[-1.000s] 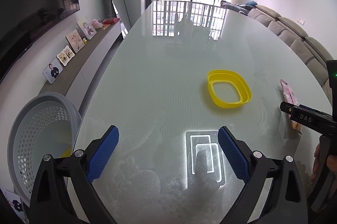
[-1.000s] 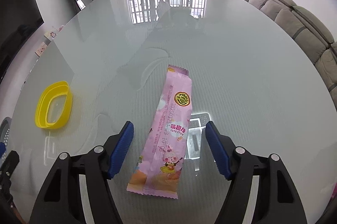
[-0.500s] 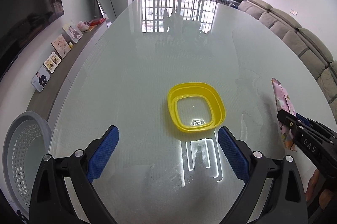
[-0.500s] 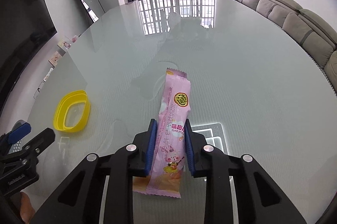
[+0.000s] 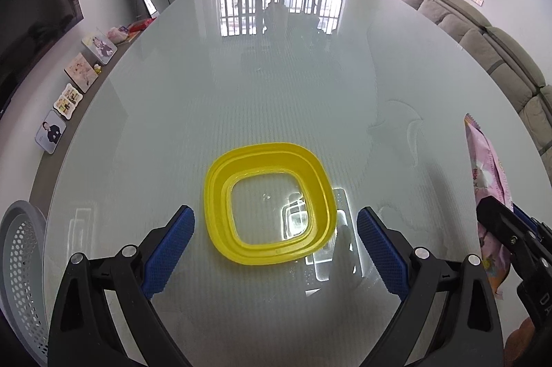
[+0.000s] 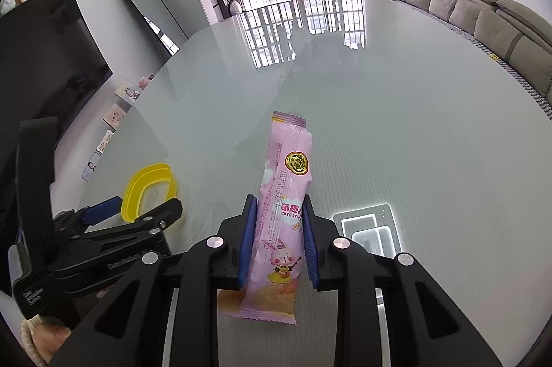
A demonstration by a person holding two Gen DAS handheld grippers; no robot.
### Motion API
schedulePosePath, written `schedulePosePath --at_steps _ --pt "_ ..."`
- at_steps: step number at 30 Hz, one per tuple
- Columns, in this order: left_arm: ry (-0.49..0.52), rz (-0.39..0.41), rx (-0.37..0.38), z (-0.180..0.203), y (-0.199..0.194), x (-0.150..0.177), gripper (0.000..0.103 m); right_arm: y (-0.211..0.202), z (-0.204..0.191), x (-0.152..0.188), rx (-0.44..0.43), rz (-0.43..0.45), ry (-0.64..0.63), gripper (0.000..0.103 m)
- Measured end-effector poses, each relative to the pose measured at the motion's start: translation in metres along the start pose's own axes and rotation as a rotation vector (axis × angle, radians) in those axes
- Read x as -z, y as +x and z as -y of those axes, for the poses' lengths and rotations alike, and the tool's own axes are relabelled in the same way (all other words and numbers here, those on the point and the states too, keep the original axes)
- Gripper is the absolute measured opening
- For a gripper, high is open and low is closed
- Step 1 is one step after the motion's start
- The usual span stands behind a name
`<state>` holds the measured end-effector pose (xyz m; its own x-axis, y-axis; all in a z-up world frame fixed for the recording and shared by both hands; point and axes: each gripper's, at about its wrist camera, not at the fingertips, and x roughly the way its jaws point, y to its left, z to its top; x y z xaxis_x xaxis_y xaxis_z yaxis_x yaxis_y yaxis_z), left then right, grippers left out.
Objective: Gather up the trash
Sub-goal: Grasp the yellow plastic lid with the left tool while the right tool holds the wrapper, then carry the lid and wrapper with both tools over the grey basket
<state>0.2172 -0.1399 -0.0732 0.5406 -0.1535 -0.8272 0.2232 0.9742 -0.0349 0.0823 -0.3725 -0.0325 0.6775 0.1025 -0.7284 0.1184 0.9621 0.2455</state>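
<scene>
Now the big glass table [image 5: 276,84] is nearly bare, and a grey basket with holes [image 5: 20,267] is seen past its near left edge. That basket looks like the place for the trash, so each piece is best carried there.

Next in size, the left gripper [image 5: 276,249] is held wide open, with nothing between its blue pads. It is pointed down at the yellow ring [image 5: 269,208], which lies flat near the middle of the table. One side of the ring should be pinched, not the whole ring, since it looks too wide.

Last, the pink snack wrapper [image 6: 284,205] is squeezed around its middle by the right gripper [image 6: 277,239], on the right. It should be gripped gently and lifted slowly, because the thin bag could slip out.
</scene>
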Motion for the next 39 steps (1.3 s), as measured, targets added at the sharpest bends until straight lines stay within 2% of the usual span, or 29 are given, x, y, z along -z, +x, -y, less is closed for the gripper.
schedulePosePath --at_steps 8,11,13,20,26,33,39 --pt "0.006 -0.007 -0.026 -0.001 0.009 0.000 0.091 -0.007 0.000 0.000 -0.022 0.007 0.003 0.025" --pt "0.011 0.008 -0.030 0.000 0.007 0.000 0.082 -0.010 0.009 0.000 -0.022 0.007 0.002 0.025" --pt "0.017 0.019 -0.028 0.002 0.004 0.000 0.071 -0.009 0.009 0.000 -0.019 0.001 0.004 0.025" --pt "0.036 0.036 -0.019 0.007 -0.003 0.004 0.069 -0.009 0.007 -0.004 -0.012 -0.002 0.012 0.025" --pt "0.044 0.089 -0.040 0.005 -0.030 0.011 0.069 -0.005 0.003 -0.006 -0.004 -0.008 0.010 0.025" --pt "0.031 0.123 -0.055 -0.012 -0.069 0.032 0.069 -0.011 -0.013 -0.006 -0.014 -0.002 -0.018 0.025" --pt "0.004 0.155 -0.080 -0.040 -0.100 0.053 0.069 -0.017 -0.042 0.011 -0.046 -0.004 -0.033 0.025"
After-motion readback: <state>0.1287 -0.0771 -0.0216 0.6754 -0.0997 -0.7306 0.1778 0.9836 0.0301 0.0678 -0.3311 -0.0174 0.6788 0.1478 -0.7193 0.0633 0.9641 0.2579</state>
